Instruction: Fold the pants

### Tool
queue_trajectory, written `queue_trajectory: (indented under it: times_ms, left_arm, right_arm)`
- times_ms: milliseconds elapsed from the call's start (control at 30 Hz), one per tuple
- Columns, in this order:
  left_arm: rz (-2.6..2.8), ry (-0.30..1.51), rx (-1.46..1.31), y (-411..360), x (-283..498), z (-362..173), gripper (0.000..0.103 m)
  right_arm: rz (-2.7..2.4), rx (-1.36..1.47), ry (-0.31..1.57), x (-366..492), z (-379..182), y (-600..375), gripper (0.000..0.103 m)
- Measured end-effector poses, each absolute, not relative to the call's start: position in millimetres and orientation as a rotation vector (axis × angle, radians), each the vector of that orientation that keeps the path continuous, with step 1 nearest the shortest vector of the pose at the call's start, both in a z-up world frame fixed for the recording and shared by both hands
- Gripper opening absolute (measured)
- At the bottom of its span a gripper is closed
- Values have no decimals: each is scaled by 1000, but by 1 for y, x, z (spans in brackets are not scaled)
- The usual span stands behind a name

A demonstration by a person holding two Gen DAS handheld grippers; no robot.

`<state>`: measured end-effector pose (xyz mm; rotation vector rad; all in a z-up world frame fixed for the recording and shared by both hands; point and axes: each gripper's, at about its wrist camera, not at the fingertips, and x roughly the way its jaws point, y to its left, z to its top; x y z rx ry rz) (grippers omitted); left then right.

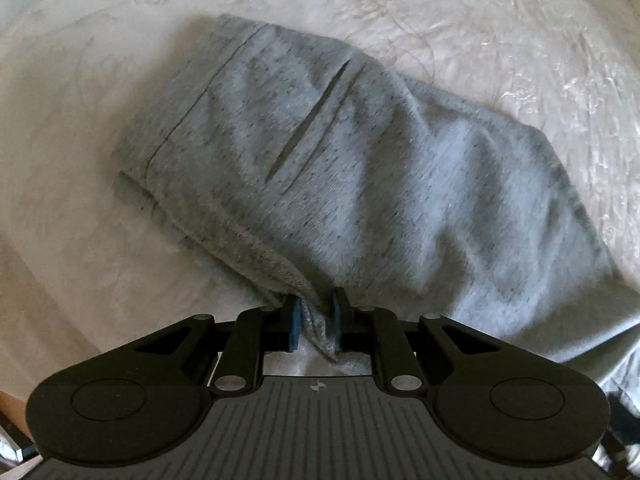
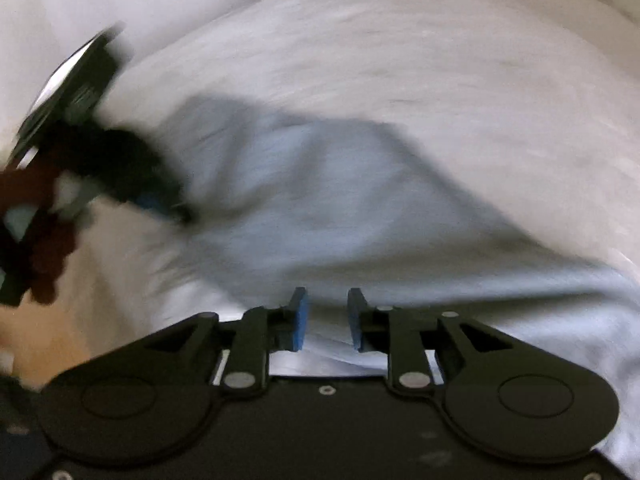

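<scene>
Pinching a bunched edge of the grey pants (image 1: 328, 152), the left gripper (image 1: 316, 320) sits at lower centre; the garment runs from there toward the upper left across the white sheet (image 1: 72, 128). The right gripper (image 2: 328, 318) is parted over cloth, gripping nothing. The left is nearer for the fold.

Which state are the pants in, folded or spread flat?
Folded, not flat: the pants lie doubled on the bedspread, layered edges showing, one corner pinched in the left gripper.
</scene>
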<state>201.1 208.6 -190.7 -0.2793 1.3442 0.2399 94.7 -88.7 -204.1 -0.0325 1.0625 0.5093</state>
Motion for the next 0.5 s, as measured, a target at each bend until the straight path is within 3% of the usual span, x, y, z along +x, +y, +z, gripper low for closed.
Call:
queue_trajectory:
  times_ms: [267, 500]
  left_arm:
    - [294, 1348, -223, 185, 212, -208, 16]
    - [341, 1339, -225, 174, 211, -224, 16]
  right_arm:
    - [-185, 364, 1127, 88, -236, -291, 29]
    - [-556, 711, 1056, 57, -264, -424, 35]
